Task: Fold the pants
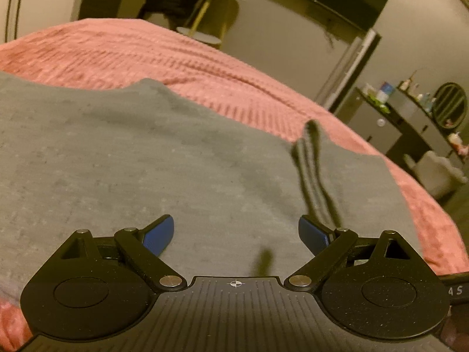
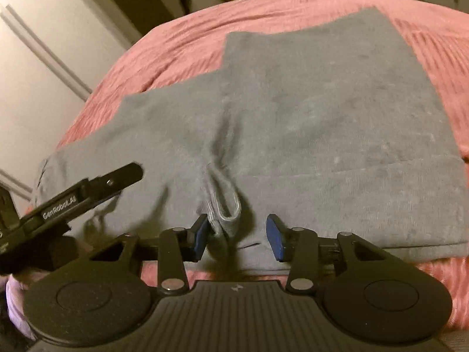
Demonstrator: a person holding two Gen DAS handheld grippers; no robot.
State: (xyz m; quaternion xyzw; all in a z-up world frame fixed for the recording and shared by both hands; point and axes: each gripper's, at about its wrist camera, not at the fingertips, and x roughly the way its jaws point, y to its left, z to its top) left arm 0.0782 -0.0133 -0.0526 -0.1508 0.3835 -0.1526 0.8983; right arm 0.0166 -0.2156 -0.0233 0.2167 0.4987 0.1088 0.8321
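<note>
Grey pants (image 1: 164, 158) lie flat on a pink bedspread (image 1: 123, 50), folded over so one layer sits stepped on another (image 2: 307, 94). Their drawstring loop (image 2: 225, 202) lies at the near edge, and shows as two dark cords in the left wrist view (image 1: 313, 170). My left gripper (image 1: 236, 236) is open and empty, hovering over the cloth. My right gripper (image 2: 239, 236) is open at the near waistband edge, with the drawstring loop by its left pad (image 2: 200, 236). The left gripper also shows in the right wrist view (image 2: 88, 190), at the pants' left end.
The bed's pink cover (image 2: 181, 44) surrounds the pants. Beyond the bed stand a round gold-legged side table (image 1: 211, 8), a dark dresser with bottles and a round mirror (image 1: 410, 117), and a white door (image 2: 38, 52).
</note>
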